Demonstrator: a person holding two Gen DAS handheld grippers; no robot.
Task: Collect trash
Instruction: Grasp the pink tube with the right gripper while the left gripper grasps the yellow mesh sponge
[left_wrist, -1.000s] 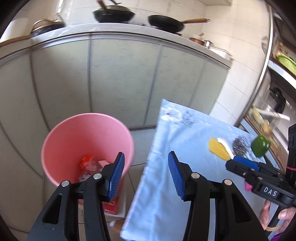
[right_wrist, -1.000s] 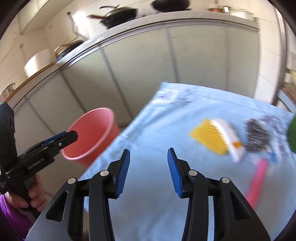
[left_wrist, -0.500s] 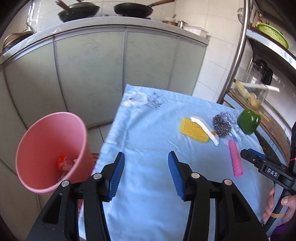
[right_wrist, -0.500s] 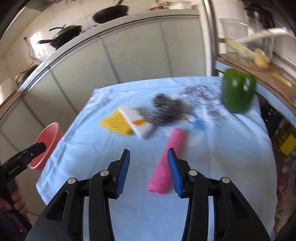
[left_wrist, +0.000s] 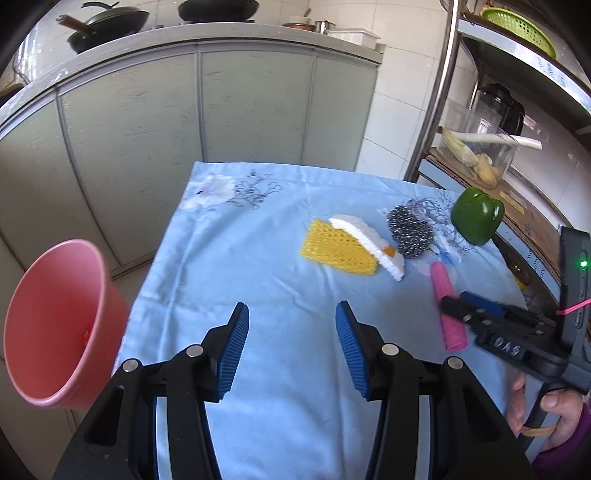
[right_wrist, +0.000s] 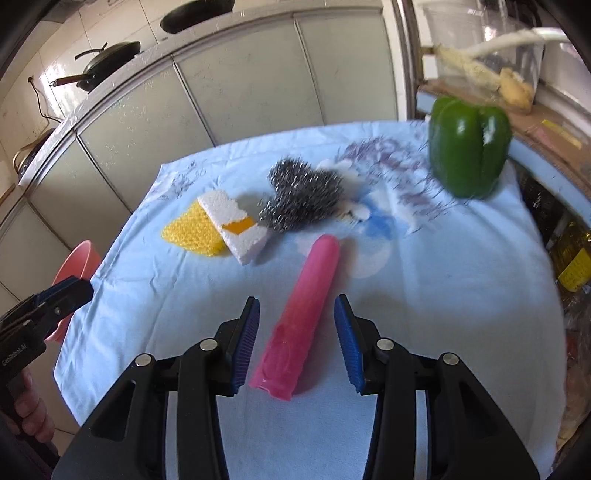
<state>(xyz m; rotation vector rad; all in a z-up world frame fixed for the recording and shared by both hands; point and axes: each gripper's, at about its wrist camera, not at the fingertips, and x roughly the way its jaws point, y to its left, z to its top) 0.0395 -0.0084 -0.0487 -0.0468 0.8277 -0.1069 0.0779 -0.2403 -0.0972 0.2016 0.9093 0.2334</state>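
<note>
Trash here looks to be the pink wrapper (right_wrist: 306, 314), a long sealed tube lying flat on the blue cloth (right_wrist: 443, 314) near the table's right side, its near end sitting between the spread fingers of the right gripper (right_wrist: 297, 345), which holds nothing and touches nothing that I can see. The left gripper (left_wrist: 291, 349) is wide open too, empty, hovering over bare cloth near the table's left edge. To take the wrapper well, I'd say the right gripper should go down until both pads straddle the tube across its width, a little further up from the crumpled near end, then close gently; the thing looks soft and slippery and could squirt out forward if pinched at the tip. Beyond it lie a white foam piece (right_wrist: 232, 225) leaning on a yellow sponge (right_wrist: 192, 232), then a steel scourer (right_wrist: 299, 195) just past the wrapper's far end, and a green pepper (right_wrist: 467, 144) standing near the far right corner. Nothing crowds the wrapper's sides, so there is room to close. The pink bucket (left_wrist: 55, 325) sits below the table off its left edge, mouth tilted toward the table, with something red in it. The carry would cross open cloth leftward; the left gripper stands in that path, and the cloth overhangs the edge, so the wrapper should go clear past the hem before release.
</note>
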